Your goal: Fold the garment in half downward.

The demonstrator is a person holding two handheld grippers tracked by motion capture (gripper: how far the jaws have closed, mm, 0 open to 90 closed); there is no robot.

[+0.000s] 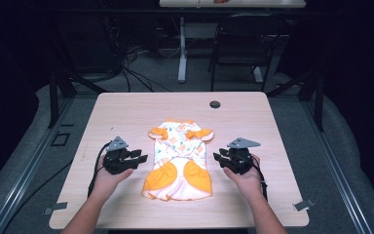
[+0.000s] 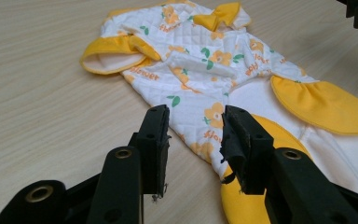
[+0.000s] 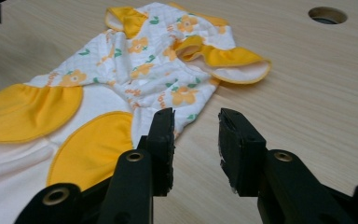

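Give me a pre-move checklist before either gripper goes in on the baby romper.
1. Left gripper open, nothing between the jaws: ok.
2. Right gripper open, nothing held: ok.
3. Romper lying flat on the table: ok.
4. Grippers flank the romper, one on each side, apart from it: ok.
5. Sleeves spread out flat: not ok, they are bunched.
6. Whether the snaps are fastened: cannot tell.

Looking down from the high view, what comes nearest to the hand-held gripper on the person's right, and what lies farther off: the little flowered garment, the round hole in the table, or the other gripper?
From the right hand-held gripper:
1. Flowered garment, just beside it toward the table's middle.
2. Round hole, farther up the table near its far edge.
3. Left hand-held gripper, across the garment on the opposite side.
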